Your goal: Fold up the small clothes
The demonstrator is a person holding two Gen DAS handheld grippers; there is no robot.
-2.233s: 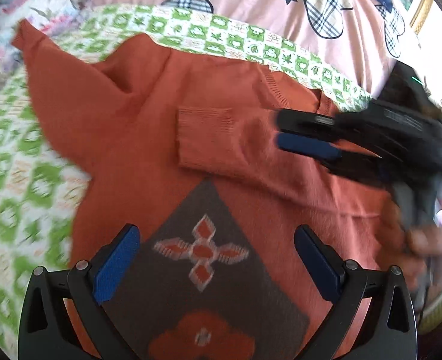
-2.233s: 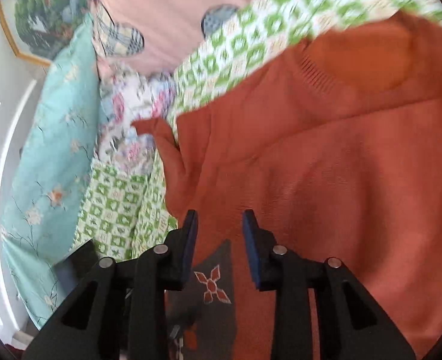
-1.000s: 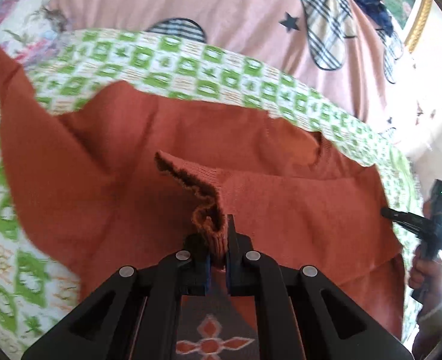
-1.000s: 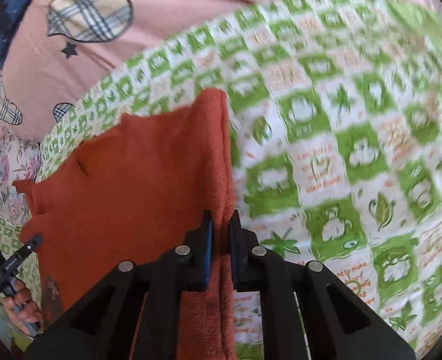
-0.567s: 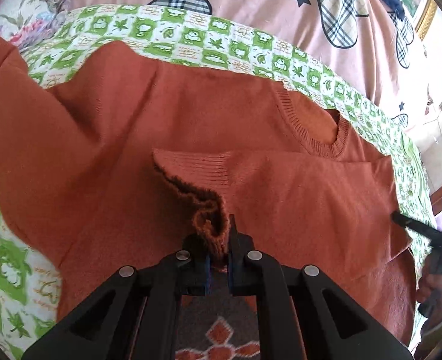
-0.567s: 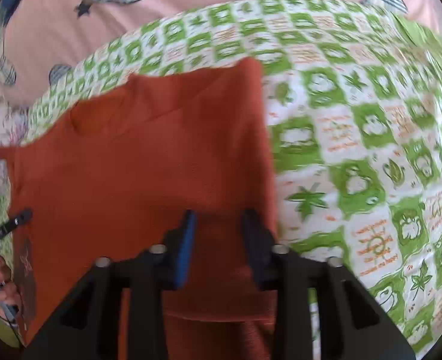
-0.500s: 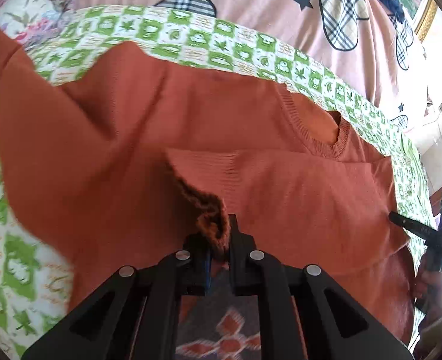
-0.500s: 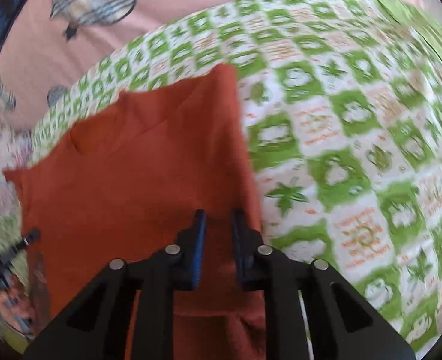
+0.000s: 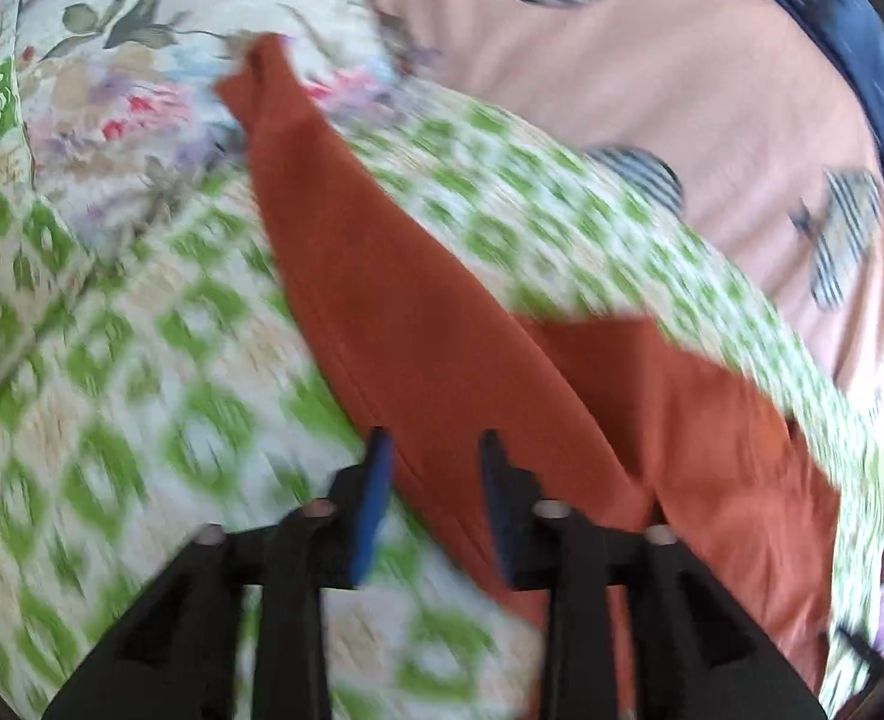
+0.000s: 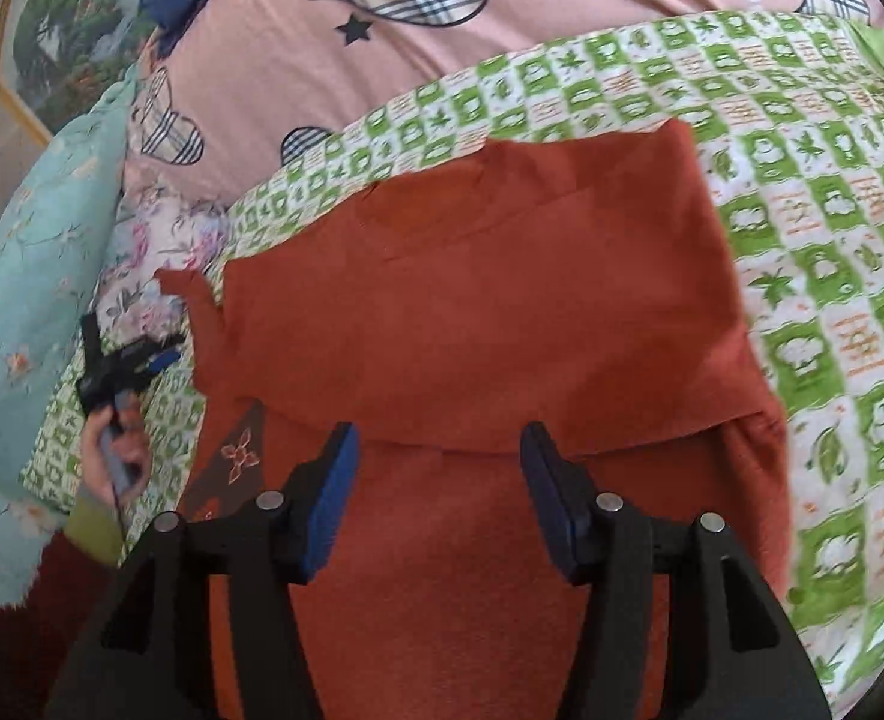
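Opening both sets of jaws, I see my left gripper [image 9: 432, 468] and right gripper [image 10: 438, 456] empty above the orange sweater [image 10: 472, 312].

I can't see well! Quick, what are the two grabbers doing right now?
Left gripper: opening, holding nothing; the orange sweater's sleeve lies under it.
Right gripper: opening, empty, above the sweater.

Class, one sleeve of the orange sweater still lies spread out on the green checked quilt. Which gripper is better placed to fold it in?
Left. The left gripper, jaws opening and empty, sits right over the outstretched sleeve. The right gripper, also opening and empty, hovers above the sweater body, across from that sleeve.
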